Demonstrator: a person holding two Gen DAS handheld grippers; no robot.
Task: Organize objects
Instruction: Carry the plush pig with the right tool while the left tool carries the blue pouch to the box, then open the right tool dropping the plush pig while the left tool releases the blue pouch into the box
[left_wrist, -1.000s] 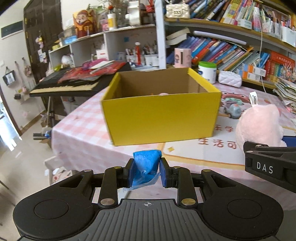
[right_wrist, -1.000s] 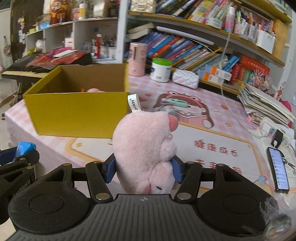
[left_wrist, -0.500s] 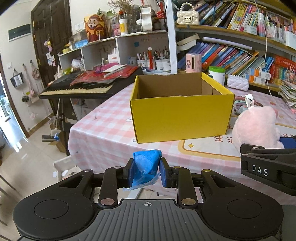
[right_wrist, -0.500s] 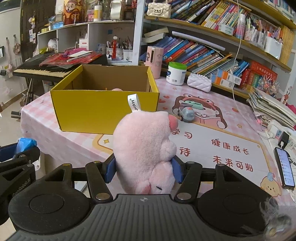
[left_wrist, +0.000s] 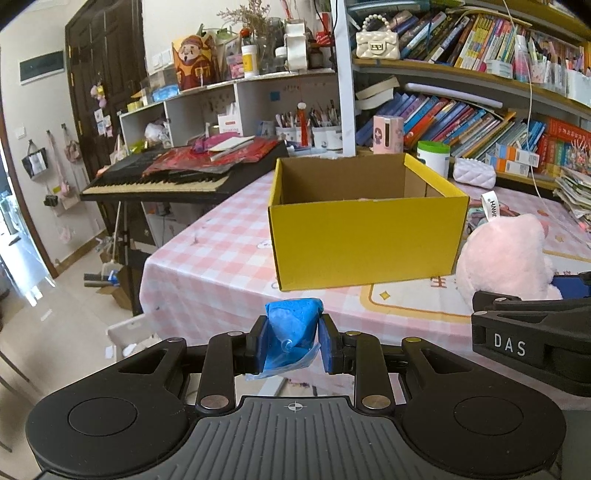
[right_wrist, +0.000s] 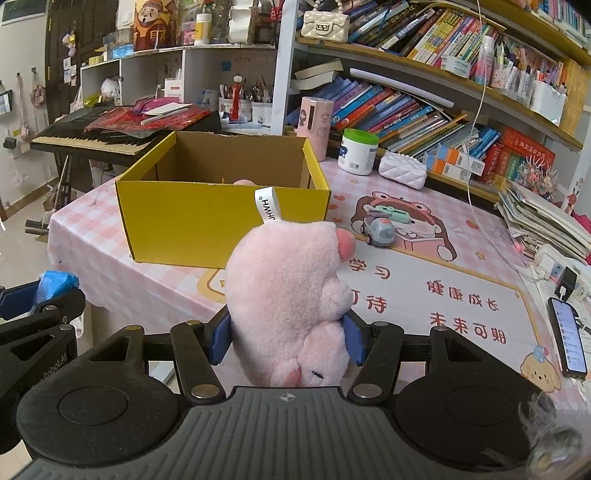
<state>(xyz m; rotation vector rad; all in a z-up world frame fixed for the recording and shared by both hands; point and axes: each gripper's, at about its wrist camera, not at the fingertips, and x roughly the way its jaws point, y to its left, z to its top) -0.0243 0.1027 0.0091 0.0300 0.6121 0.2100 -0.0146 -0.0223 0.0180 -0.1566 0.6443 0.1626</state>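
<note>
My left gripper is shut on a small blue crumpled packet, held in the air in front of the table's near edge. My right gripper is shut on a pink plush toy with a white label, its blue pads pressing into both sides. An open yellow cardboard box stands on the pink checked tablecloth beyond both grippers; something pink shows inside it. In the left wrist view the plush toy appears at the right, and in the right wrist view the blue packet appears at the left.
A toy car sits on the printed mat right of the box. A phone lies at the table's right edge. A white jar, pink tin, bookshelves and a keyboard stand behind. Floor lies to the left.
Both grippers have drawn back from the box, which looks smaller and farther away now, with more of the table and floor in view. Both grips are unchanged.
</note>
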